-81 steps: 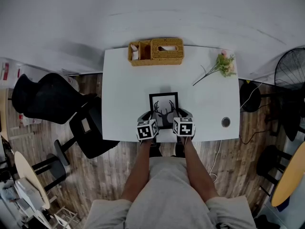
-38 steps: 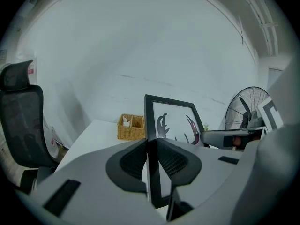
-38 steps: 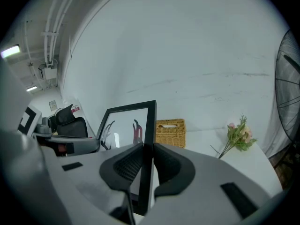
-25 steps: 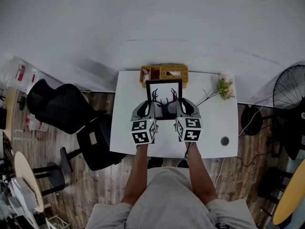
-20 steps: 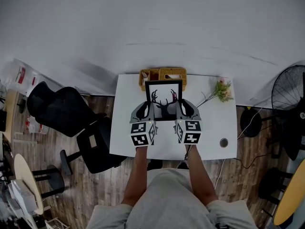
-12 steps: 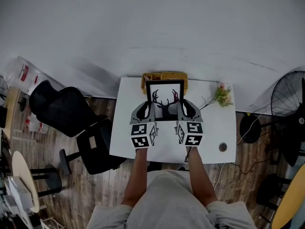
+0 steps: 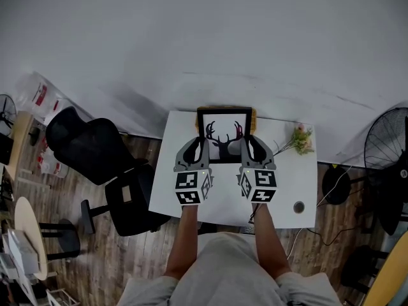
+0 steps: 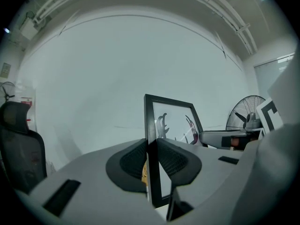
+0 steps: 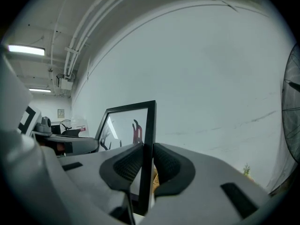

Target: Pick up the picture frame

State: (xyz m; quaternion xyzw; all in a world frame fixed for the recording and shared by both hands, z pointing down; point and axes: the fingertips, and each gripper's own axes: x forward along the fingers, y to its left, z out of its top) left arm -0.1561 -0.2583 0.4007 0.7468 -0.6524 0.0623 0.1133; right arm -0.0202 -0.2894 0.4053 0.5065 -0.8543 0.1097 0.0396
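Note:
The picture frame [image 7: 224, 134], black-rimmed with a deer-antler print, hangs upright in the air above the white table [image 7: 287, 183]. My left gripper [image 7: 199, 148] is shut on its left rail and my right gripper [image 7: 248, 148] is shut on its right rail. In the left gripper view the frame's black rail [image 8: 150, 121] is pinched between the ribbed pads of that gripper [image 8: 152, 150]. The right gripper view shows the opposite rail [image 9: 149, 125] clamped the same way by the right gripper [image 9: 146, 161]. Only the white wall lies behind the frame.
A woven yellow basket [image 7: 254, 115] at the table's far edge is almost hidden behind the frame. Pink flowers [image 7: 301, 139] lie at the far right and a small round object [image 7: 298, 206] near the right front. A black office chair [image 7: 89, 146] stands left, a fan [image 7: 387, 139] right.
Both grippers have lifted the frame straight up off the table. In the head view it now covers nearly all of the basket, and the table looks smaller below.

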